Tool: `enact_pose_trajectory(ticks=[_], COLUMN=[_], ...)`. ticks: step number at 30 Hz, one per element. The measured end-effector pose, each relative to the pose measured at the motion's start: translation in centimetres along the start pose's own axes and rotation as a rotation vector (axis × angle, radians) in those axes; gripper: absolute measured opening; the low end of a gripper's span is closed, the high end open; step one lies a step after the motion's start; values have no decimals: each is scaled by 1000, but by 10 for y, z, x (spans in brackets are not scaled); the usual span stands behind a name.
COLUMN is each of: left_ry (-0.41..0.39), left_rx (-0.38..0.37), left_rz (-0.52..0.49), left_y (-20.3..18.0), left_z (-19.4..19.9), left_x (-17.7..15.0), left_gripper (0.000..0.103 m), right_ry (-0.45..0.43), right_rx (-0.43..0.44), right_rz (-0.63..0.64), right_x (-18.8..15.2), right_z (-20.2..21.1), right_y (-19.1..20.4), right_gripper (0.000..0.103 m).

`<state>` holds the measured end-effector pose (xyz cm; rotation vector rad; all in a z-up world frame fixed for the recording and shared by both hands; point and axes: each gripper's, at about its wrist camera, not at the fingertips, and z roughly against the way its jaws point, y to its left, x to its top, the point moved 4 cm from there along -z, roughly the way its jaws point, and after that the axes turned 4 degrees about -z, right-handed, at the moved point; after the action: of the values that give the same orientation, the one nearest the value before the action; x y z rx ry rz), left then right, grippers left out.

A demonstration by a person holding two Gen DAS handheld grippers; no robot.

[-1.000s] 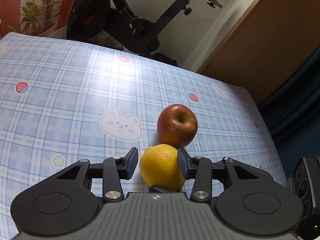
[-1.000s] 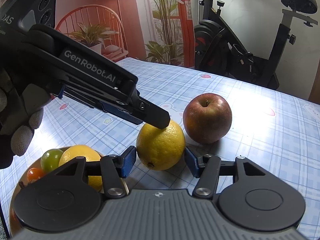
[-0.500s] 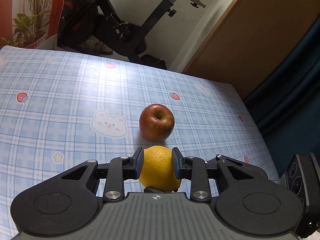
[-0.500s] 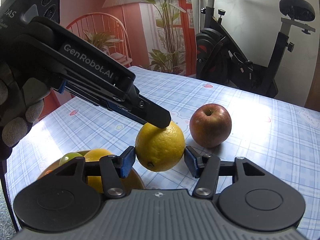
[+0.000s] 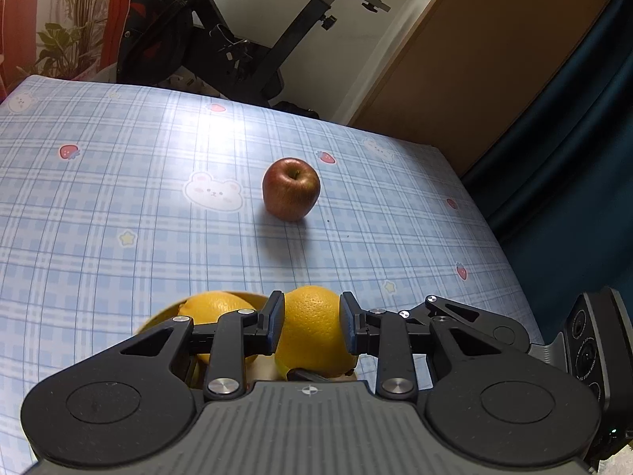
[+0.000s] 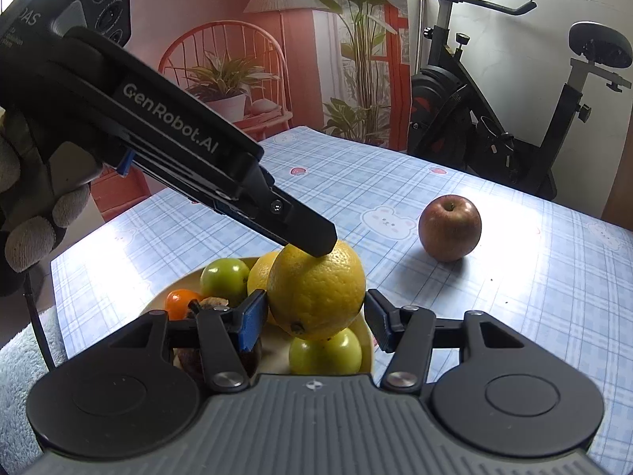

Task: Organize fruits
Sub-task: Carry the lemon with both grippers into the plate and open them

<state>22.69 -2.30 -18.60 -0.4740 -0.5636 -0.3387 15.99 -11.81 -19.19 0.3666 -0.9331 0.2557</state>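
Note:
A yellow orange (image 5: 310, 328) (image 6: 316, 289) hangs just above a cream plate (image 6: 178, 283) of fruit, with my left gripper (image 5: 311, 326) shut on it, one pad on each side. In the right wrist view one left finger (image 6: 308, 233) lies across the orange's top. My right gripper (image 6: 314, 318) straddles the same orange and is open: a gap shows at its right pad. A red apple (image 5: 290, 189) (image 6: 450, 227) stands alone on the checked tablecloth farther out. The plate holds a second orange (image 5: 213, 306), two green fruits (image 6: 224, 282) (image 6: 325, 352) and a small orange tomato (image 6: 180, 301).
A gloved hand (image 6: 23, 213) holds the left gripper. An exercise bike (image 6: 514, 118) stands behind the table's far edge. A red chair with potted plants (image 6: 225, 91) is off the far left corner. A dark curtain (image 5: 573, 138) hangs past the table's right edge.
The left jaws closed on the orange. Both grippers then drew back and up with it, from beside the apple to over the plate, so the apple now lies farther off.

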Motion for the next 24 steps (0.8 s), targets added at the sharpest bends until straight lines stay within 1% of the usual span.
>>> enact_pose_trajectory(ticks=[4,11,15,20,24], left_ry=[-3,15,9,7,-14], left_rx=[12,25,17,28,50], left_rz=[-4,-1,11,-4,1], left_y=[0,8,10,7,9], left_z=[4,8,7,6,12], left_x=[-4,-12,-11,-10,-9], left_gripper=[32,32,32,32,34], right_ry=[-13,15,21,23,22], right_rx=[13,40,41,33,28], right_rz=[-16,19,23,37,44], right_x=[-5,-9,-9,-8,-8], right_z=[3,-2,-3,-3,-3], right_y=[5,18,16,17,18], right_gripper=[57,57,57,58,58])
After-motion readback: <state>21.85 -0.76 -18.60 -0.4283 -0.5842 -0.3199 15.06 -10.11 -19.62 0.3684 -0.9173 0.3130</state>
